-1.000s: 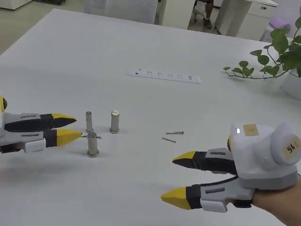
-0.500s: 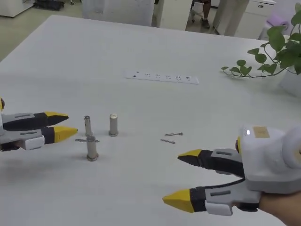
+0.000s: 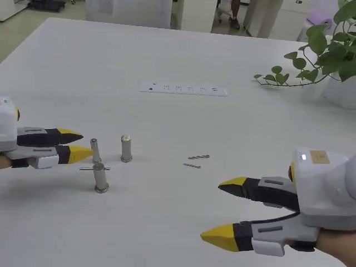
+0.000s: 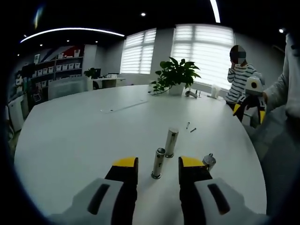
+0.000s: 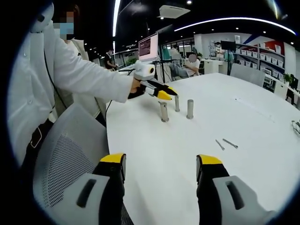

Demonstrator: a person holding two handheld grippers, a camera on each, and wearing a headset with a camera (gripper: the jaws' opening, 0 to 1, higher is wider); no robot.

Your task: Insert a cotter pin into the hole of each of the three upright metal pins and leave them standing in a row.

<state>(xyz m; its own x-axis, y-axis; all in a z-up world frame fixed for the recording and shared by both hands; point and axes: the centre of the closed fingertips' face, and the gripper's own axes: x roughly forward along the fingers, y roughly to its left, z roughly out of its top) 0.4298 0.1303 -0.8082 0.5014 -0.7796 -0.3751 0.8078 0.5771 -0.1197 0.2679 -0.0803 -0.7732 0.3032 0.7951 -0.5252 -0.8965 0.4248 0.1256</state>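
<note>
Three upright metal pins stand at the table's left: one (image 3: 95, 150) just past my left gripper's (image 3: 79, 144) tips, one (image 3: 126, 148) to its right, and a nearer one (image 3: 100, 178) with a cotter pin (image 3: 93, 168) through its hole. In the left gripper view the open left gripper (image 4: 158, 164) frames the nearest pin (image 4: 159, 162) without touching it. Two loose cotter pins (image 3: 194, 161) lie mid-table. My right gripper (image 3: 222, 210) hovers open at the lower right, holding nothing. In the right gripper view the right gripper (image 5: 161, 161) faces the pins (image 5: 177, 107).
A white power strip (image 3: 183, 89) lies farther back on the table. A potted plant (image 3: 325, 53) in a white pot (image 3: 340, 92) stands at the far right. A mesh chair (image 5: 61, 154) sits by the table's edge.
The left gripper has edged toward the rear-left pin, so its tips now sit right beside it. The right gripper stays open and in about the same place. The view has shifted.
</note>
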